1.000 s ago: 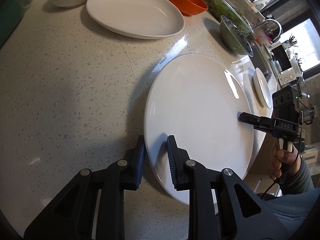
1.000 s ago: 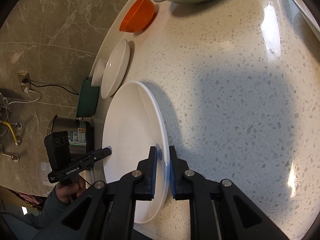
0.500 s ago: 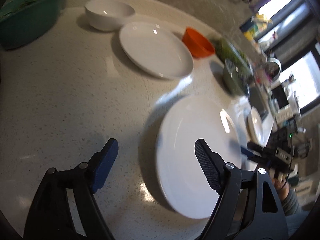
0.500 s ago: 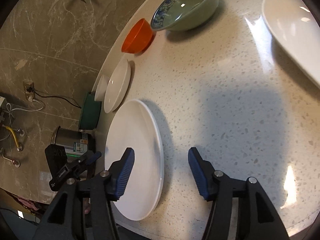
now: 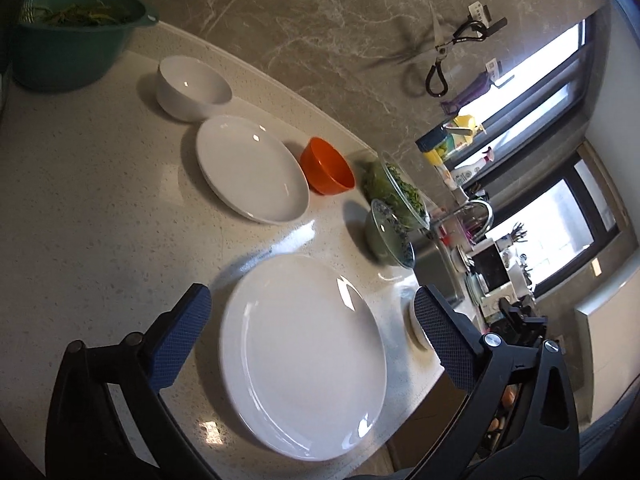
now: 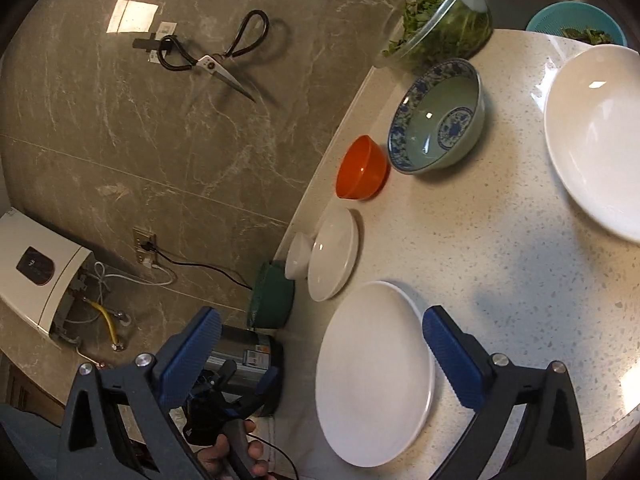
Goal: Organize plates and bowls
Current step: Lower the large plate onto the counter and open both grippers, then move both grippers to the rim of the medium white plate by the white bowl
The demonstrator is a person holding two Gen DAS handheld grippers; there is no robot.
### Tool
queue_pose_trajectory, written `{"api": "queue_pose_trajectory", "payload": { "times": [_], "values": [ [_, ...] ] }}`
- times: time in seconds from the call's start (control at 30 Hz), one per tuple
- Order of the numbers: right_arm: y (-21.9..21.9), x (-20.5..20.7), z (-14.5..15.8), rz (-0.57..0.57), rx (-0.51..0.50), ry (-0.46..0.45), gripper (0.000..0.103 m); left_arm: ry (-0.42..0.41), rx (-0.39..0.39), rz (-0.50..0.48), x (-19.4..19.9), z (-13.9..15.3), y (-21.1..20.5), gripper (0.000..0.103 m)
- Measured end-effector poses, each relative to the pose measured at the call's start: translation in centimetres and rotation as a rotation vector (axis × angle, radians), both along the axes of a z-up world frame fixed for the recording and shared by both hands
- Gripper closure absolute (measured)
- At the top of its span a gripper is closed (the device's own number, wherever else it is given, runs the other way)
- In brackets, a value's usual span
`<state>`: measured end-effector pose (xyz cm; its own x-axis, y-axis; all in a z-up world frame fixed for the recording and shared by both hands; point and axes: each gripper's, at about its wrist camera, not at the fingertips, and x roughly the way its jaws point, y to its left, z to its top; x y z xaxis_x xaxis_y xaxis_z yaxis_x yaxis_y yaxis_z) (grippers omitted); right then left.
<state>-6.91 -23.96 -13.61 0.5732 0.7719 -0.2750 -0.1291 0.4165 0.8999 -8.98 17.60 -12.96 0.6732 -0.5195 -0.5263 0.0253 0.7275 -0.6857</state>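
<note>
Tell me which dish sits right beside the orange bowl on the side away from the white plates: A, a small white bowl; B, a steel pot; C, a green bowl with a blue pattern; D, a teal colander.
C: in the right wrist view the orange bowl has the green bowl with blue pattern next to it, opposite the smaller white plate.

Lit by daylight from the windows [image 5: 560,208] at the right of the left wrist view. Bright glare on the counter [image 5: 296,236] and highlights on the big plate [image 5: 304,356]. Soft shadows under the dishes. Strong fisheye bending with dark corners. Slight blur on the orange bowl [image 6: 362,168].
</note>
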Motion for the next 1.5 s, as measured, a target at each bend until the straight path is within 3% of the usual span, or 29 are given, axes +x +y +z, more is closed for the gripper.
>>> {"api": "queue_pose_trajectory", "payload": {
  "times": [0.1, 0.27, 0.37, 0.47, 0.6, 0.67, 0.8, 0.93, 1.17, 1.5],
  "values": [
    [0.6, 0.0, 0.2, 0.007, 0.017, -0.018, 0.000, -0.016, -0.031, 0.028, -0.7, 0.5, 0.5, 0.000],
    [1.0, 0.7, 0.7, 0.000, 0.093, -0.066, 0.000, -0.002, -0.029, 0.018, -0.8, 0.6, 0.7, 0.000],
    [2.0, 1.6, 1.4, 0.029, 0.088, -0.091, 0.000, 0.021, -0.013, 0.020, -0.2, 0.4, 0.8, 0.000],
    [3.7, 3.5, 1.9, 0.091, 0.055, -0.072, 0.000, 0.088, 0.058, 0.062, 1.6, 0.2, 1.7, 0.000],
    [5.5, 7.2, 3.2, 0.139, -0.005, -0.061, 0.000, 0.059, 0.164, 0.074, 5.2, 1.2, 3.4, 0.000],
    [6.2, 9.8, 4.1, 0.145, -0.035, -0.055, 0.000, 0.087, 0.204, 0.054, 8.0, 1.4, 4.2, 0.000],
    [8.3, 15.3, 4.9, 0.158, -0.097, -0.007, 0.000, 0.123, 0.210, 0.016, 12.7, 0.8, 5.3, 0.000],
    [11.3, 19.5, 3.7, 0.202, -0.228, 0.099, 0.000, 0.196, 0.232, -0.039, 16.6, -1.2, 5.5, 0.000],
    [15.0, 21.8, -1.0, 0.279, -0.299, 0.234, 0.001, 0.269, 0.211, -0.126, 20.4, -3.9, 6.2, 0.001],
    [17.0, 23.8, -4.1, 0.321, -0.354, 0.330, 0.025, 0.333, 0.205, -0.177, 24.3, -6.0, 6.9, 0.002]
  ]
}}
